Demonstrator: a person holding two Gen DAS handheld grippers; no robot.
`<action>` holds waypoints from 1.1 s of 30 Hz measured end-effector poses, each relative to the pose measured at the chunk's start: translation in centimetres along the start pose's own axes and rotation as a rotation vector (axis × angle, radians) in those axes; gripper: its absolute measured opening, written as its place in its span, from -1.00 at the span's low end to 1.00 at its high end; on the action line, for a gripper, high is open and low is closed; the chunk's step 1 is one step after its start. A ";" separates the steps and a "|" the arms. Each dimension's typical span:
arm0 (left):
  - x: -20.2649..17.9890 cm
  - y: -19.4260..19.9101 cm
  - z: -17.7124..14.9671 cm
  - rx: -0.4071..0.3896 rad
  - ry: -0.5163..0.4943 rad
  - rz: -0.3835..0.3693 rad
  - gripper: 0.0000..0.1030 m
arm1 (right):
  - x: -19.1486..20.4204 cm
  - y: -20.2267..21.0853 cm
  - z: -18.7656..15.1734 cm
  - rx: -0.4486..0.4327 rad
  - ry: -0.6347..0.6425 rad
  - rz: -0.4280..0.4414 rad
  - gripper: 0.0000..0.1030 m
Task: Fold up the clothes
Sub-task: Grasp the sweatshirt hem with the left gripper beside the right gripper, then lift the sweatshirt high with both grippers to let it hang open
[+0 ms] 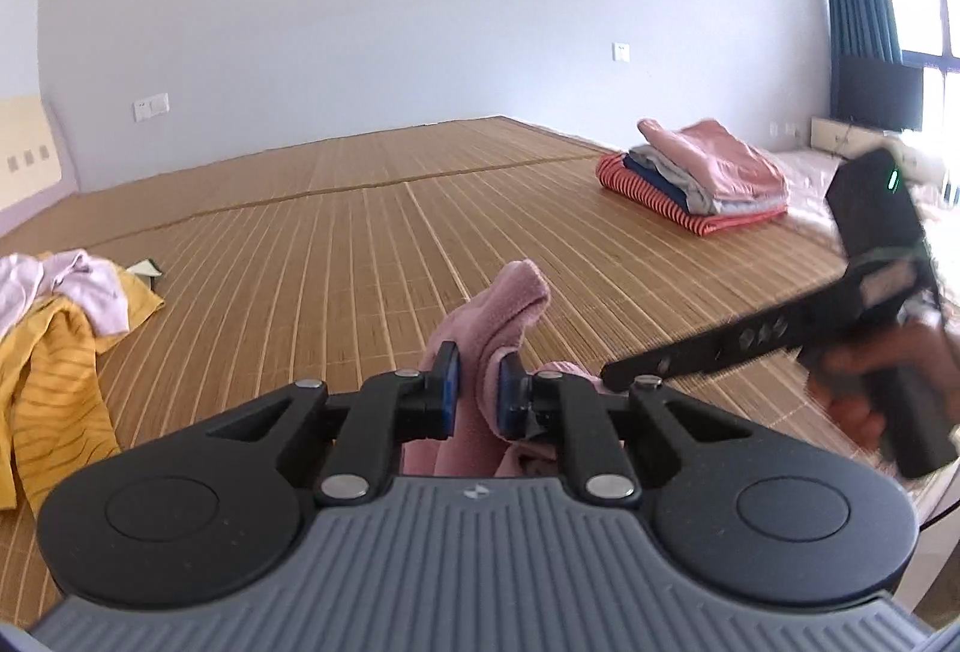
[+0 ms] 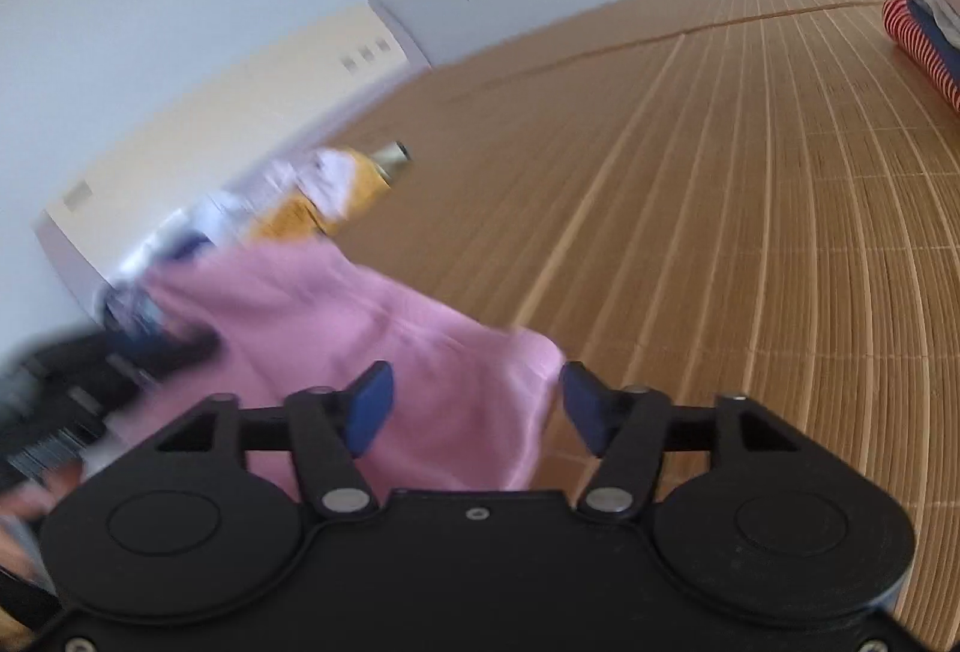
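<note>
Left hand-held gripper (image 1: 477, 391) pinches the pink cloth (image 1: 510, 304); right hand-held gripper (image 2: 474, 406) gapes wide, so the cloth may sag and bunch.

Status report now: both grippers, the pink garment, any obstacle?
Left gripper shut on pink fleece garment. Right gripper open, garment between jaws, not clamped. Woven bamboo mat ahead bare.
</note>
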State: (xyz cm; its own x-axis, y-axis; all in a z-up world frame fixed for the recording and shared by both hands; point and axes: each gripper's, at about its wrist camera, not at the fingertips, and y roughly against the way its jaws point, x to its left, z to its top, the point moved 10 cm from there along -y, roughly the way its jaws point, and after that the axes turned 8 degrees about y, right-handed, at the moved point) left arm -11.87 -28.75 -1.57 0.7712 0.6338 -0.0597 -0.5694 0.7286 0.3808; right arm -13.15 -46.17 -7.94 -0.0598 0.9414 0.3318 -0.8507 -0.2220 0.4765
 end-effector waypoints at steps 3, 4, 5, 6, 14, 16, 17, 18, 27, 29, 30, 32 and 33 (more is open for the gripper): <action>0.4 0.5 0.0 0.001 0.012 0.003 -0.71 | 0.1 -1.7 -0.9 0.011 -0.027 0.017 0.27; 0.7 0.6 0.1 0.002 0.012 0.005 -0.71 | 0.3 -2.4 -1.1 0.021 -0.016 0.013 0.22; 0.9 0.7 0.1 0.001 0.015 0.006 -0.71 | 0.4 -3.0 -1.4 0.030 -0.005 0.009 0.07; 1.1 0.8 0.2 0.001 0.020 0.007 -0.71 | 0.6 -3.6 -1.7 0.037 0.006 0.004 -0.08; 5.0 6.1 5.5 -0.106 -0.060 0.142 -0.81 | 3.6 -1.1 2.5 -0.112 0.170 -0.056 -0.89; 5.8 7.4 7.3 -0.122 -0.062 0.147 -0.81 | 5.5 2.1 5.5 -0.186 0.254 -0.072 -0.90; 6.0 8.0 8.1 -0.124 -0.066 0.145 -0.81 | 6.5 3.6 6.8 -0.221 0.297 -0.085 -0.90; 6.1 8.5 8.5 -0.115 -0.069 0.135 -0.80 | 7.4 5.0 8.1 -0.261 0.342 -0.110 -0.90; 3.9 9.5 6.8 -0.054 0.153 -0.072 -0.74 | 12.7 13.1 15.3 -0.433 0.559 -0.236 -0.90; 3.3 9.6 6.5 -0.061 0.188 -0.106 -0.58 | 14.0 14.4 16.6 -0.457 0.573 -0.229 -0.90; 2.9 9.7 6.3 -0.064 0.205 -0.123 -0.30 | 14.8 15.0 17.0 -0.466 0.593 -0.236 -0.90; 2.3 9.8 6.1 -0.070 0.240 -0.157 0.10 | 16.4 15.9 17.9 -0.491 0.631 -0.256 -0.90; 2.0 10.1 5.9 -0.081 0.247 -0.174 0.13 | 17.3 16.5 18.5 -0.506 0.647 -0.260 -0.90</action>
State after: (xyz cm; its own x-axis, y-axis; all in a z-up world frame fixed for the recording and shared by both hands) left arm -14.39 -21.68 7.61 0.7722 0.5345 -0.3434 -0.4636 0.8437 0.2707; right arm -18.58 -38.24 20.72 0.0144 0.9402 -0.3404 -0.9999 0.0159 0.0014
